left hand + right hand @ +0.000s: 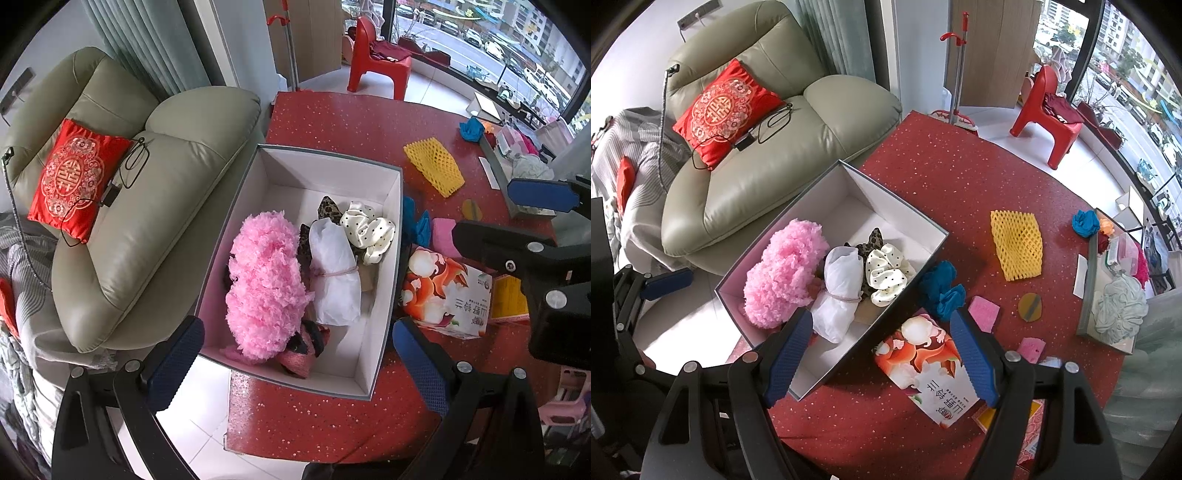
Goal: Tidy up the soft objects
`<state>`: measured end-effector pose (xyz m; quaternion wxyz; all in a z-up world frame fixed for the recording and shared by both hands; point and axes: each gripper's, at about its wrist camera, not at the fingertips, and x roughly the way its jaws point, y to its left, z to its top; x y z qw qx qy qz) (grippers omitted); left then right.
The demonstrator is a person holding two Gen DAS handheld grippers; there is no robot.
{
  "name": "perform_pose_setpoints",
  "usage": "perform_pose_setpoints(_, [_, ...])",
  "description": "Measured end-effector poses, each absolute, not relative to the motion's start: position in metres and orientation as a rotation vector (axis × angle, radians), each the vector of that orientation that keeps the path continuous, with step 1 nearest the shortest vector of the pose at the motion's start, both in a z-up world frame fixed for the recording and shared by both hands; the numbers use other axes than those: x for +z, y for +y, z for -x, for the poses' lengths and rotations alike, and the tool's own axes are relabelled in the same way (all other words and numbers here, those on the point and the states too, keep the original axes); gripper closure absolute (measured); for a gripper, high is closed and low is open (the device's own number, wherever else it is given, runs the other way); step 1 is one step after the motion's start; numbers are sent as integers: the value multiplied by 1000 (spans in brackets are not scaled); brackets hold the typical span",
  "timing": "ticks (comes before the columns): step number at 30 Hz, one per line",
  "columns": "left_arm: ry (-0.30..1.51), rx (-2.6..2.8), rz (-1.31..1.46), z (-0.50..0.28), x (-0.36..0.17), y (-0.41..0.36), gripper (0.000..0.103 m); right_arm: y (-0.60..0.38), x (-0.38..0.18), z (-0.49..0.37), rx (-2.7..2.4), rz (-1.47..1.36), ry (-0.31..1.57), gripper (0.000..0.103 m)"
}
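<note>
Red table (960, 177) carries box (934, 229), yellow mesh (1017, 245), tissue pack (931, 373).

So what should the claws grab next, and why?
Probably the right claw should go down to the blue cloth just outside the box. Both claws are open and hold nothing, the box already holds the pink fluff and other soft things, and the blue cloth is the loose soft thing nearest that claw.
</note>
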<state>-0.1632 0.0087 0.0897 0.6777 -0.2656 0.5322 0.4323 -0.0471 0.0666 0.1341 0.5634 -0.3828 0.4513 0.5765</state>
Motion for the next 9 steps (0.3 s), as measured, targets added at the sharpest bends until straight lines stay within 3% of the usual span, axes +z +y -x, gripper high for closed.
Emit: perform_pose_setpoints(9, [1178, 1003, 554, 164, 99, -1, 0, 60, 141, 46, 1352, 892, 1065, 23])
